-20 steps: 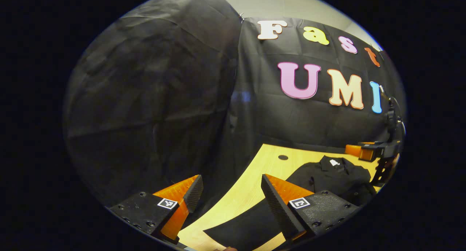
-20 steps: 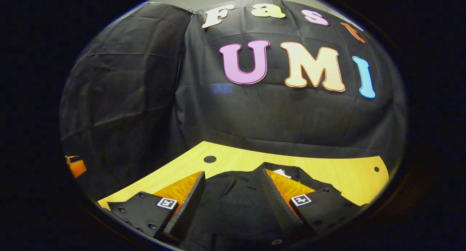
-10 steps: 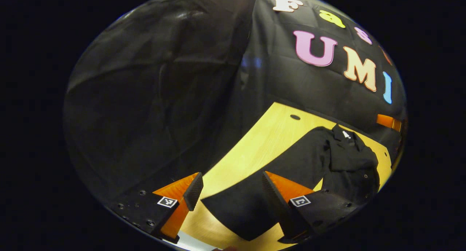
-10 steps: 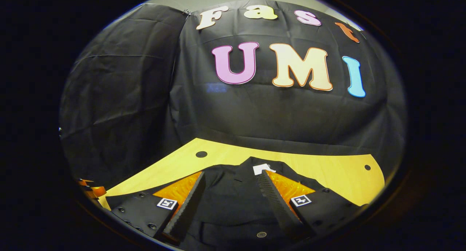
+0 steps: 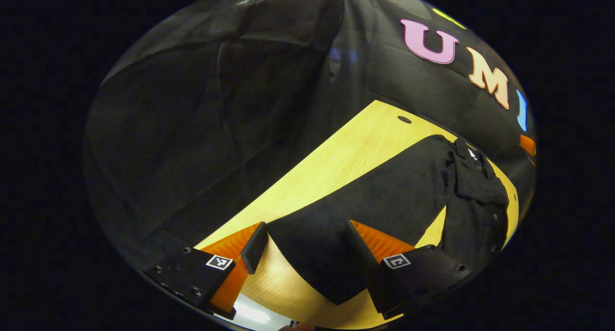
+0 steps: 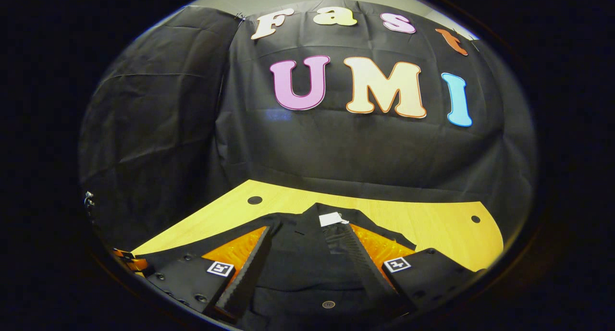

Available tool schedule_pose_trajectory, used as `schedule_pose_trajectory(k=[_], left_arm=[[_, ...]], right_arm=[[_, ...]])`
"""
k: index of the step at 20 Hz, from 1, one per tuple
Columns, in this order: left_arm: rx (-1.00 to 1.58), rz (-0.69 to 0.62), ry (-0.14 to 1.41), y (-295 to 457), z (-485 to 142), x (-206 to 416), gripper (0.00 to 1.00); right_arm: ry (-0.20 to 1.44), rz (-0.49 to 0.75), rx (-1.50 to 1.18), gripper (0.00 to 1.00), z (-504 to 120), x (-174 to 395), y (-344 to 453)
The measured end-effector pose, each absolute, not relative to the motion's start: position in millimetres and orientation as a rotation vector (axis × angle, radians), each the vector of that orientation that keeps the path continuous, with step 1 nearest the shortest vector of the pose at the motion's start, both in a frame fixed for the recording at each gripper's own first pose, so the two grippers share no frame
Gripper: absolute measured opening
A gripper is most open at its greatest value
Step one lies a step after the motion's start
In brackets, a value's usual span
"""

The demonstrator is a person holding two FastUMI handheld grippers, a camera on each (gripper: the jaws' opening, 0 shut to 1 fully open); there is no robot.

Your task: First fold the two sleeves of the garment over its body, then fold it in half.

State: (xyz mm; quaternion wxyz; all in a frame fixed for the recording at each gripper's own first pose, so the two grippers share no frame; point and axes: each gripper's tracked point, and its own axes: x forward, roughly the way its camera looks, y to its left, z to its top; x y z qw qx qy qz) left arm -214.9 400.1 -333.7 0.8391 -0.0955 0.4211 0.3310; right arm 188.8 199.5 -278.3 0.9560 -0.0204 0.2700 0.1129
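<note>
The left tool has its two fingers spread wide apart. Nothing is pinched between them. A black sleeve lies flat on the desk in the gap between the fingers, and its end points toward 6 o'clock. The sleeve runs up toward 2 o'clock, where it joins the rest of the black garment. The garment lies on the desk with its collar at the far end, and some small round buttons show down its front.

The right tool also has its fingers spread wide, with nothing gripped. It hangs over the garment. At 12 o'clock from the tool is the collar with one small white tag. One button sits at 6 o'clock, between the fingers.

The desk is light yellow wood. It has two small dark round holes near its far edge, one at 11 o'clock and one at 2 o'clock. Black cloth walls stand behind and beside the desk.

There are two tools, one garment and one desk.
</note>
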Motion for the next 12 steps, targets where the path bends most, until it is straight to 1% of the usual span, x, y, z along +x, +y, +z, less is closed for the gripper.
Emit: schedule_pose_trajectory(k=[2, 6, 7, 8, 9, 10, 11, 12], left_arm=[[-0.205, 0.709, 0.89, 399, -336, -222, 0.98], [-0.146, 0.698, 0.92, 401, -338, -230, 0.95], [-0.118, 0.682, 0.934, 404, -339, -232, 0.92], [-0.107, 0.659, 0.925, 403, -338, -231, 0.76], [-0.113, 0.639, 0.931, 398, -343, -230, 0.7], [-0.125, 0.612, 0.925, 392, -342, -226, 0.56], [-0.145, 0.593, 0.916, 383, -337, -219, 0.48], [-0.159, 0.604, 0.912, 382, -336, -217, 0.29]], right_arm=[[0.547, 0.227, -0.039, 0.97, -277, 188, 196], [0.545, 0.226, -0.047, 0.97, -274, 186, 190], [0.546, 0.227, -0.05, 0.97, -273, 185, 188], [0.544, 0.227, -0.049, 0.97, -272, 183, 187], [0.541, 0.226, -0.046, 0.97, -269, 182, 185], [0.537, 0.222, -0.041, 0.97, -267, 182, 181], [0.53, 0.215, -0.032, 0.97, -263, 181, 177], [0.523, 0.207, -0.022, 0.96, -259, 182, 173]])
